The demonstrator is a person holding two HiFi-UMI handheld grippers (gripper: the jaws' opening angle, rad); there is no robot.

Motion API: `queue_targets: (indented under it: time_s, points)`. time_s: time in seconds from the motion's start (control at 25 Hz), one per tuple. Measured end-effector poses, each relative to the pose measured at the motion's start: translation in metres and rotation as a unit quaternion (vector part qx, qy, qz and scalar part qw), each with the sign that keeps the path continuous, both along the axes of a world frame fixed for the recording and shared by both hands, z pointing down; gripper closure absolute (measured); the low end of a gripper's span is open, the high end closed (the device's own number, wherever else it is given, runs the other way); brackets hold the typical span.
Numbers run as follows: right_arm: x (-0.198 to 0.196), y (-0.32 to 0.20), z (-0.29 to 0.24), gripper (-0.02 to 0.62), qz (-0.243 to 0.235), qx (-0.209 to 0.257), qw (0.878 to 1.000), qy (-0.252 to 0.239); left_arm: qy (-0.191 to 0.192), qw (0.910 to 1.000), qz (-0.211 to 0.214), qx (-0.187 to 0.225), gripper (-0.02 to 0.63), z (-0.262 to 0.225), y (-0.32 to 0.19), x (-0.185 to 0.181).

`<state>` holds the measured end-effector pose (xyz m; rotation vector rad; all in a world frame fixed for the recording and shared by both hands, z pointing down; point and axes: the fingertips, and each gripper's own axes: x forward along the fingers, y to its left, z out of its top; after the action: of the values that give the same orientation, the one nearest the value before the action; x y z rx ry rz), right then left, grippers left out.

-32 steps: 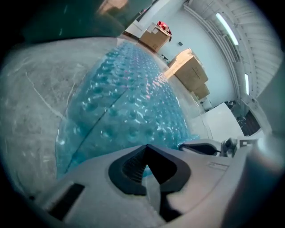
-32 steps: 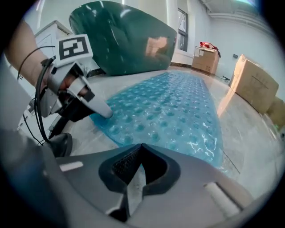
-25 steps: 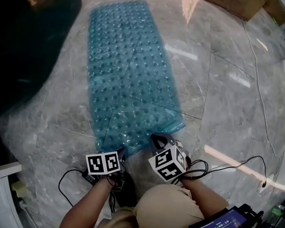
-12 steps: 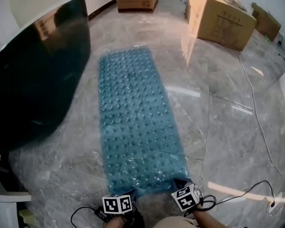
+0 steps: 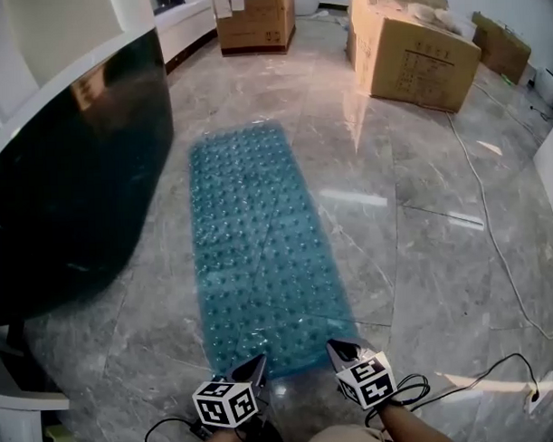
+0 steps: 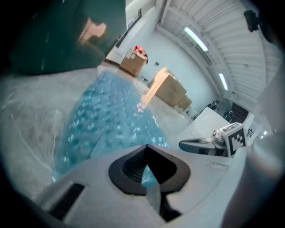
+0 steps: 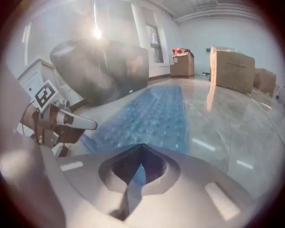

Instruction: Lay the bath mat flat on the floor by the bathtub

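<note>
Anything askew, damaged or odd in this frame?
Nothing much stands out. The bath mat lies mostly flat beside the bathtub, showing only faint fold creases. The left claw and right claw pinch its near edge.

Teal studded bath mat [image 5: 260,261], grey marbled floor [image 5: 423,256]

One translucent teal bumpy rubber bath mat [image 5: 259,252], one glossy black bathtub [image 5: 67,178], three brown cardboard boxes, a small one [image 5: 254,17], a large one [image 5: 414,52], a far one [image 5: 501,43], two grey hand-held tools, left tool [image 5: 251,370], right tool [image 5: 342,351], one thin white cable [image 5: 488,235]
</note>
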<state>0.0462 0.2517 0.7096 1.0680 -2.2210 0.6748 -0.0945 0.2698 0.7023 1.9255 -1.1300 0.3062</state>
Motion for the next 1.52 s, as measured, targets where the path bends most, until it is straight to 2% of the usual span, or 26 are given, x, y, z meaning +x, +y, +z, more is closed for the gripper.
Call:
queue_targets:
  time_s: [0.08, 0.16, 0.24, 0.36, 0.48, 0.56, 0.68, 0.76, 0.88, 1.12, 1.36, 1.52]
  points:
    - [-0.021, -0.023, -0.046, 0.586, -0.009, 0.05, 0.998, -0.041, 0.007, 0.997, -0.01, 0.077, 0.6, -0.048, -0.032, 0.004]
    - [-0.042, -0.041, -0.097, 0.586, -0.021, 0.104, 0.991, -0.076, 0.003, 0.9879, -0.022, 0.153, 0.6, -0.1, -0.058, 0.005]
    - [-0.06, -0.054, -0.145, 0.586, -0.033, 0.153, 0.982, -0.102, -0.015, 0.9725, -0.037, 0.229, 0.6, -0.153, -0.08, 0.005]
    - [-0.08, -0.066, -0.213, 0.586, -0.046, 0.197, 0.97, -0.135, -0.039, 0.9422, -0.057, 0.328, 0.601, -0.236, -0.102, 0.002]
    - [-0.097, -0.075, -0.29, 0.586, -0.042, 0.236, 0.956, -0.169, -0.024, 0.9201, -0.071, 0.384, 0.601, -0.306, -0.106, 0.001]
    - [-0.098, -0.073, -0.321, 0.586, -0.027, 0.272, 0.947, -0.171, -0.016, 0.9123, -0.079, 0.402, 0.601, -0.33, -0.099, 0.001]
    - [-0.099, -0.064, -0.334, 0.586, -0.034, 0.34, 0.93, -0.137, -0.028, 0.9023, -0.096, 0.419, 0.601, -0.333, -0.089, -0.002]
    - [-0.104, -0.06, -0.332, 0.588, -0.048, 0.364, 0.921, -0.128, -0.041, 0.9025, -0.103, 0.416, 0.601, -0.323, -0.088, -0.002]
    - [-0.106, -0.061, -0.327, 0.588, -0.05, 0.357, 0.923, -0.133, -0.06, 0.9071, -0.105, 0.403, 0.601, -0.312, -0.089, 0.001]
    - [-0.1, -0.064, -0.312, 0.588, -0.044, 0.326, 0.935, -0.131, -0.073, 0.9056, -0.098, 0.406, 0.601, -0.308, -0.086, 0.014]
    - [-0.094, -0.065, -0.323, 0.588, -0.033, 0.335, 0.932, -0.138, -0.076, 0.8964, -0.093, 0.427, 0.601, -0.318, -0.088, 0.024]
    - [-0.091, -0.066, -0.327, 0.588, -0.033, 0.353, 0.925, -0.137, -0.078, 0.8966, -0.092, 0.426, 0.601, -0.316, -0.089, 0.027]
